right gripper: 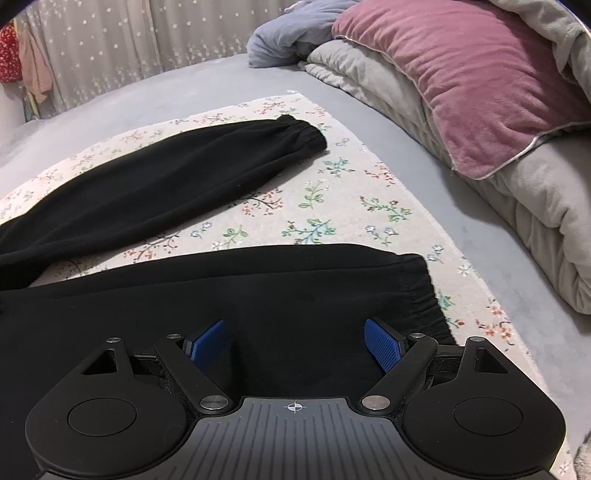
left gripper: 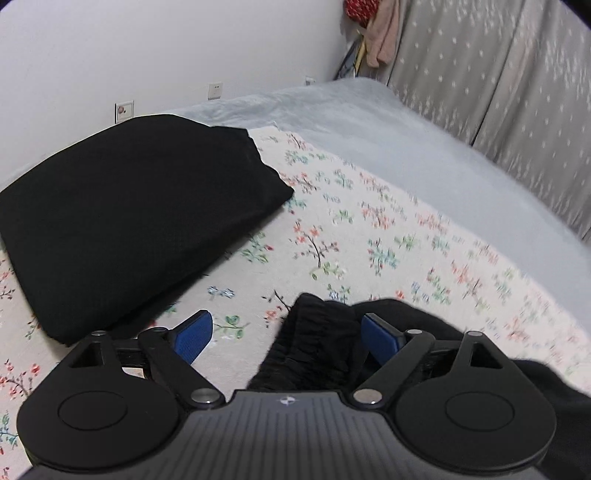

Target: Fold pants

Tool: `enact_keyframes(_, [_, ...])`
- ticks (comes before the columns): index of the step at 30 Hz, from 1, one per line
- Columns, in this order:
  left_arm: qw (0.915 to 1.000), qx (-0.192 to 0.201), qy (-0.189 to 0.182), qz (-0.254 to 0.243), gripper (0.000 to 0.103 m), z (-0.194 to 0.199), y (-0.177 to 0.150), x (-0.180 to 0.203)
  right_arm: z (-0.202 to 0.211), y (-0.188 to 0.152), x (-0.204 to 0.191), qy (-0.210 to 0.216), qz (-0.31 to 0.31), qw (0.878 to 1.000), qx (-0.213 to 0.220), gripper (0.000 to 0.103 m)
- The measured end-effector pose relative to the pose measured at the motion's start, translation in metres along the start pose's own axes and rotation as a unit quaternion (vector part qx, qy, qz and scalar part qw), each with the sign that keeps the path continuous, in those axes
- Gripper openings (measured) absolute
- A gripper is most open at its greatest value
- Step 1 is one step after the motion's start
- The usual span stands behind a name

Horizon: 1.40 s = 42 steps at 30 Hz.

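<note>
The black pants (right gripper: 155,184) are spread on a floral cloth (right gripper: 332,206) on the bed (right gripper: 480,229), both legs stretched toward the cuffs. Right gripper (right gripper: 295,343) hangs over the near leg, fingers wide apart, gripping nothing. Left gripper (left gripper: 286,336) is spread wide too, gathered waistband (left gripper: 314,343) loose between the fingers. A folded black garment (left gripper: 129,214) sits nearby.

place: home bedroom | signs: bed (right gripper: 221,74), pink pillow (right gripper: 461,85), starred curtain (left gripper: 517,92), hanging clothes (left gripper: 380,33)
</note>
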<state>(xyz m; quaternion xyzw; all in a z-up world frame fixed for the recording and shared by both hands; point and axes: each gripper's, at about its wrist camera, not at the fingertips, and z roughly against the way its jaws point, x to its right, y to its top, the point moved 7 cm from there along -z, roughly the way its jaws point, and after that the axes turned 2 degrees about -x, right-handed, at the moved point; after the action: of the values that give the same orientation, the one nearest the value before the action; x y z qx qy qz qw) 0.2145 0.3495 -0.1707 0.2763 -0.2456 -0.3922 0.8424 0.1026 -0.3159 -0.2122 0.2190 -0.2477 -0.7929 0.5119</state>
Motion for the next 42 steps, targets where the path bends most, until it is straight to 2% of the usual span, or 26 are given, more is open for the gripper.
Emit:
enact_keyframes(3, [0.9995, 0.001, -0.029, 0.01, 0.095, 0.014, 0.003, -0.008, 0.001, 0.009, 0.0, 0.016, -0.011, 1.0, 0.013, 0.084])
enact_keyframes(9, [0.999, 0.005, -0.042, 0.014, 0.1, 0.031, 0.0, -0.024, -0.022, 0.049, 0.01, 0.062, -0.087, 0.994, 0.02, 0.084])
enact_keyframes(14, [0.9988, -0.005, -0.048, -0.005, 0.1, 0.023, -0.009, -0.019, -0.052, 0.078, 0.031, 0.075, -0.169, 0.982, 0.024, 0.084])
enact_keyframes(17, [0.9973, -0.021, -0.06, -0.038, 0.1, 0.014, -0.021, 0.001, -0.07, 0.087, 0.048, 0.054, -0.203, 0.977, 0.031, 0.084])
enact_keyframes(21, [0.996, -0.033, -0.053, -0.063, 0.1, 0.001, -0.035, 0.019, -0.092, 0.102, 0.061, 0.061, -0.225, 0.972, 0.037, 0.084])
enact_keyframes(26, [0.9944, -0.054, -0.014, -0.09, 0.1, -0.018, -0.055, 0.027, -0.115, 0.13, 0.064, 0.106, -0.282, 0.952, 0.052, 0.083])
enact_keyframes(27, [0.994, -0.054, -0.006, -0.095, 0.1, -0.019, -0.057, 0.026, -0.122, 0.132, 0.062, 0.103, -0.286, 0.951, 0.049, 0.077])
enact_keyframes(29, [0.9938, -0.06, 0.006, -0.093, 0.1, -0.023, -0.062, 0.024, -0.134, 0.139, 0.053, 0.083, -0.26, 0.96, 0.053, 0.052])
enact_keyframes(30, [0.9938, -0.066, 0.014, -0.089, 0.1, -0.026, -0.064, 0.022, -0.138, 0.143, 0.046, 0.076, -0.234, 0.968, 0.049, 0.023])
enact_keyframes(31, [0.9936, -0.07, 0.019, -0.086, 0.098, -0.028, -0.066, 0.019, -0.143, 0.146, 0.038, 0.075, -0.21, 0.974, 0.04, 0.011])
enact_keyframes(33, [0.9935, -0.067, 0.025, -0.089, 0.097, -0.03, -0.067, 0.015, -0.138, 0.151, 0.035, 0.058, -0.188, 0.98, 0.041, 0.006])
enact_keyframes(38, [0.9932, -0.065, 0.035, -0.09, 0.092, -0.033, -0.071, 0.008, -0.076, 0.161, 0.047, 0.061, -0.172, 0.974, 0.134, 0.004])
enact_keyframes(40, [0.9937, -0.063, 0.038, -0.084, 0.092, -0.031, -0.071, 0.006, -0.065, 0.159, 0.054, 0.06, -0.178, 0.972, 0.142, 0.004])
enact_keyframes(42, [0.9935, -0.064, 0.039, -0.085, 0.092, -0.031, -0.07, 0.006, -0.071, 0.151, 0.06, 0.059, -0.187, 0.972, 0.13, 0.004])
